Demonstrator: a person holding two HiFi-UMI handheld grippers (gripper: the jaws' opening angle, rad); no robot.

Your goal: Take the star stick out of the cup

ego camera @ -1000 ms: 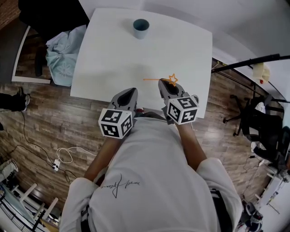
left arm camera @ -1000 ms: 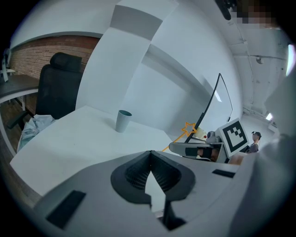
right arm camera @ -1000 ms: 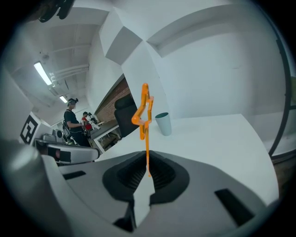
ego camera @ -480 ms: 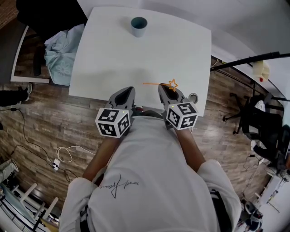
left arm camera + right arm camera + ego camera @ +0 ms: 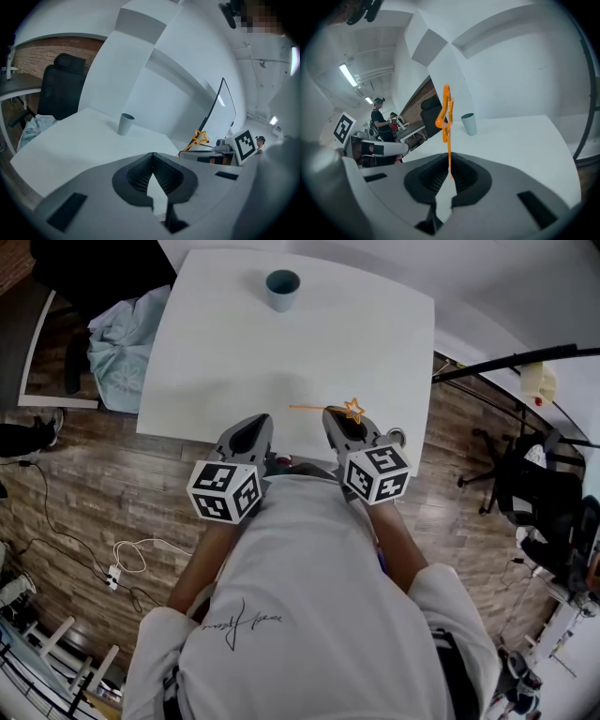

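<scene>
My right gripper [image 5: 449, 161] is shut on the orange star stick [image 5: 446, 117], which rises from between the jaws, edge-on to this view. In the head view the star [image 5: 353, 410] sits just ahead of the right gripper [image 5: 337, 420], and its thin shaft runs left over the near edge of the white table [image 5: 234, 352]. The blue-grey cup [image 5: 282, 289] stands upright at the table's far edge, well away from both grippers, also seen as the cup [image 5: 469, 123] and the cup [image 5: 125, 124]. My left gripper [image 5: 153, 157] is shut on nothing, beside the right one at the near edge.
A black office chair with a pale blue cloth [image 5: 122, 343] stands left of the table. A black boom [image 5: 506, 367] and another chair [image 5: 539, 493] are on the right. Cables [image 5: 127, 563] lie on the wood floor. People stand in the background [image 5: 379, 119].
Both grippers have drawn back slightly toward the person along the table's near edge. The star stick has stayed in the right gripper. The cup has not moved.
</scene>
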